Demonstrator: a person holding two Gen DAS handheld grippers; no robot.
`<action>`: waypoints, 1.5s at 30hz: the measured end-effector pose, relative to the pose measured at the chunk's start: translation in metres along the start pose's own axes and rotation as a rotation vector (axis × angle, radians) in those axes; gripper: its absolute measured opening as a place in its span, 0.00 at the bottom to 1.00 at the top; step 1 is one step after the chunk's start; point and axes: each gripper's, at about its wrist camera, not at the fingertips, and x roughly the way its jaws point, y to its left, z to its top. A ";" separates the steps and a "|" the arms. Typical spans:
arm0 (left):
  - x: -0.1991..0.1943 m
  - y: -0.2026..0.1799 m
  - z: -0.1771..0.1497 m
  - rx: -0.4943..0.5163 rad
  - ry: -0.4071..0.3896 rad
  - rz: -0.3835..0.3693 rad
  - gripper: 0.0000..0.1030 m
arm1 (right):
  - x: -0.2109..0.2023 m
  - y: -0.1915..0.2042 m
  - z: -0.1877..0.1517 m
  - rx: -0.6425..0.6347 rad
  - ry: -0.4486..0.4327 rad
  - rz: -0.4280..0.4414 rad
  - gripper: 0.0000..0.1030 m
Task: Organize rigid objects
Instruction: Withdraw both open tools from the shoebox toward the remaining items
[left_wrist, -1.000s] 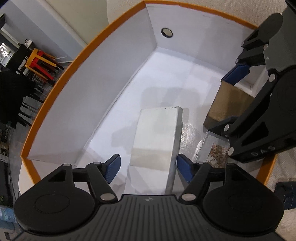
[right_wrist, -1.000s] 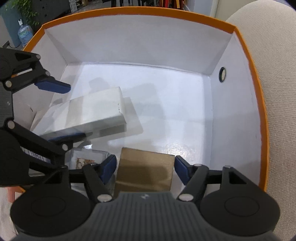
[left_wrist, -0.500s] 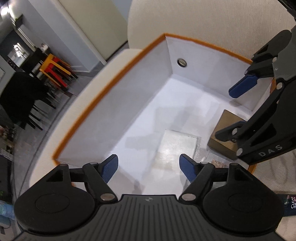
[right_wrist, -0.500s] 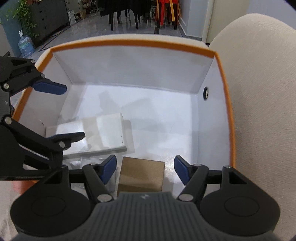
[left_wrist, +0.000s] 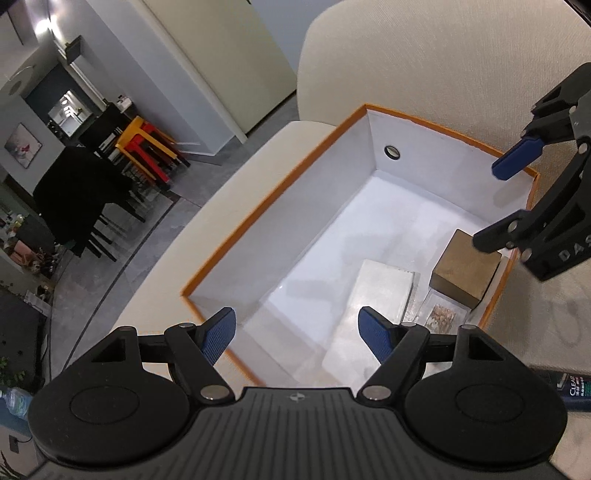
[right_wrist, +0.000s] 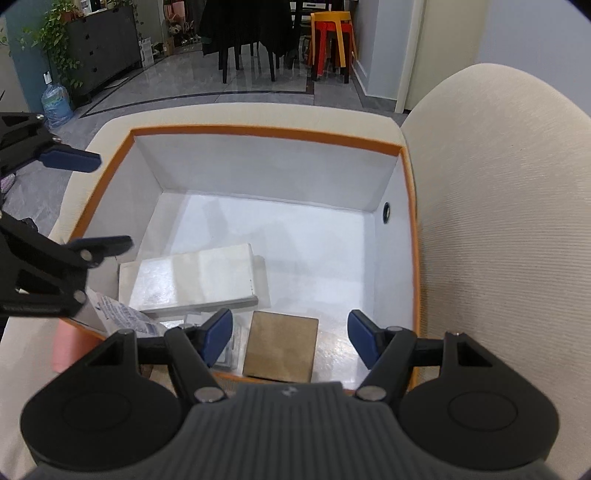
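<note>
The orange-rimmed box (right_wrist: 266, 132) stands on a cream sofa seat (left_wrist: 243, 177), and three rigid things lie together in the corner of its white floor nearest the person, probably so that the rest of the floor is free for more things. The flat white box (right_wrist: 192, 273) lies on its broad face, the brown block (right_wrist: 280, 345) sits just beside it against the near wall, and a small clear case (left_wrist: 441, 314) lies between them; whether they touch cannot be told. The left gripper (left_wrist: 297, 330) hangs above the box with its jaws wide and nothing between them, and the right gripper (right_wrist: 290, 332) is the same, jaws wide and empty over the brown block. A dark bottle (left_wrist: 570, 387) lies on the sofa outside the box, perhaps the next thing to collect.
</note>
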 end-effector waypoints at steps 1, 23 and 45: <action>-0.003 0.001 -0.001 -0.001 -0.001 0.004 0.86 | -0.003 -0.001 0.000 0.000 -0.003 -0.002 0.67; -0.067 0.008 -0.060 -0.104 -0.070 0.030 0.86 | -0.064 0.001 -0.029 -0.049 -0.040 -0.057 0.67; -0.110 -0.037 -0.170 -0.332 -0.099 -0.088 0.87 | -0.081 0.009 -0.113 -0.091 0.059 -0.050 0.70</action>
